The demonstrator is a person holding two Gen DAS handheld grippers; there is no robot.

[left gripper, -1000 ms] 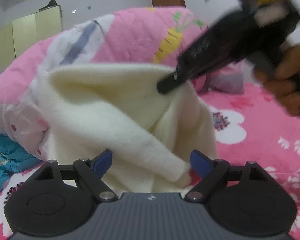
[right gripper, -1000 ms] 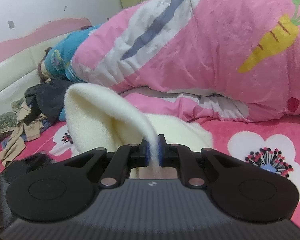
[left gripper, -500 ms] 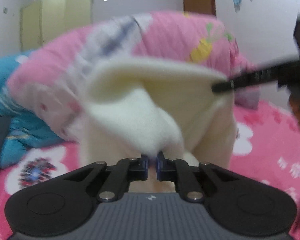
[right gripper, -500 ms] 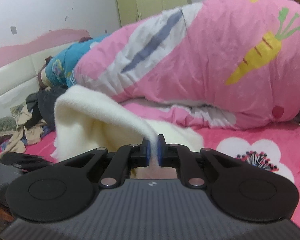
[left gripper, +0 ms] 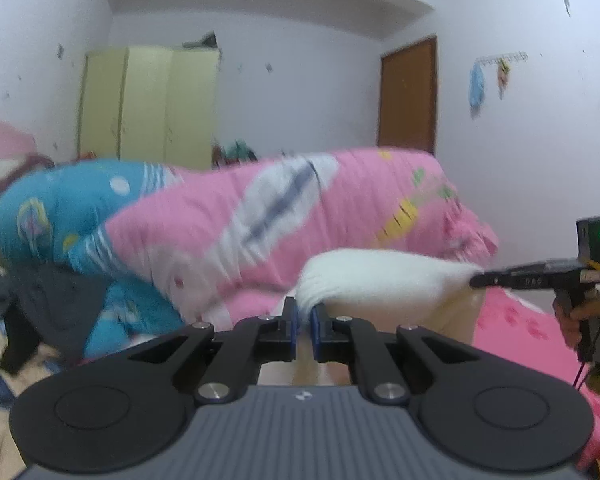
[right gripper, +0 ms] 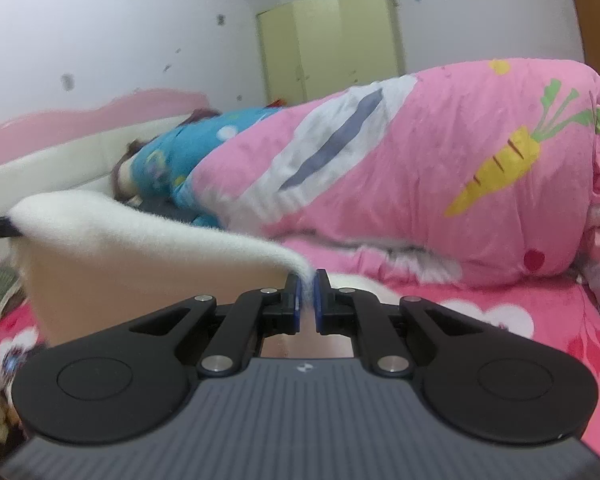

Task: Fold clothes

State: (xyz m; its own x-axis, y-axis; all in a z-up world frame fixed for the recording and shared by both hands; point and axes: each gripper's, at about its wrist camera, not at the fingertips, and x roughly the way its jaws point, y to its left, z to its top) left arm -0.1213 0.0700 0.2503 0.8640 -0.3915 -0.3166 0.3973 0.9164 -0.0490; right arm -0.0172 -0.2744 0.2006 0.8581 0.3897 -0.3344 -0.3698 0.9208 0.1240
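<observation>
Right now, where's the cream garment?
The cream garment hangs stretched between the two tools above the pink bed, in front of the carrot quilt. The left tool pinches one end, the right tool the other.

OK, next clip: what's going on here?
A person is folding clothes on a bed with a handheld gripper in each hand. Both the left gripper and the right gripper are shut on the top edge of a cream fleece garment, holding it stretched between them above the pink floral bedsheet. No fold is made yet.
</observation>
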